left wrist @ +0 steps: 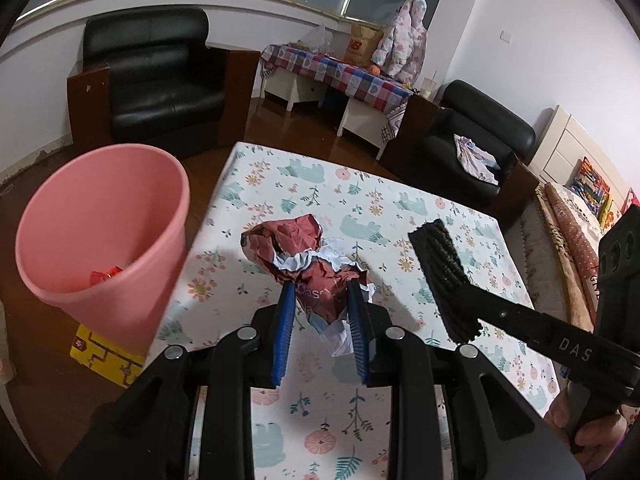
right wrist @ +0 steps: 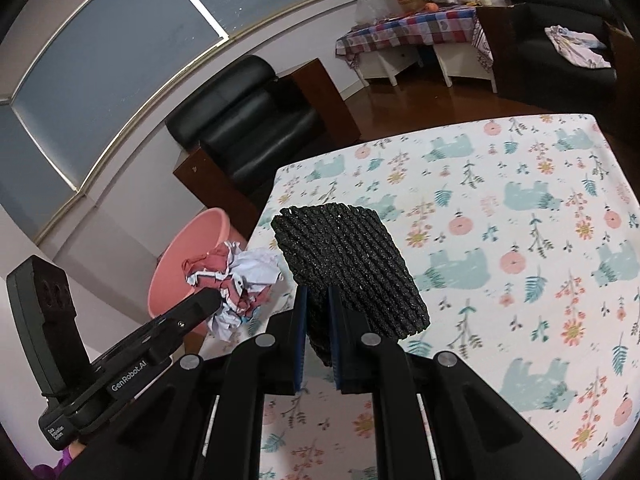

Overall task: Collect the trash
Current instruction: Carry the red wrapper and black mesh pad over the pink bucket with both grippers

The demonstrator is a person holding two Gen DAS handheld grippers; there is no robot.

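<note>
Left gripper angled downward, jaws partly closed and clamped, right gripper tilted down, jaws nearly shut

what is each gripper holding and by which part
Left gripper pinches the crumpled red and white paper by its lower end. Right gripper clamps the black woven mat by its near edge.

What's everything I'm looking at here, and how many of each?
Paper wad: one, red and white, held above the table.
Mat: one, black woven, held above the table.
Bin: one, pink, on the floor left of the table, something red inside.
Table: one, floral cloth.
Armchairs: two, black, by the walls.
Side table: one, checked cloth, under the window.
Left hand-held gripper: black, blue pads, shut on the paper wad.
Right hand-held gripper: same, shut on the mat.
</note>
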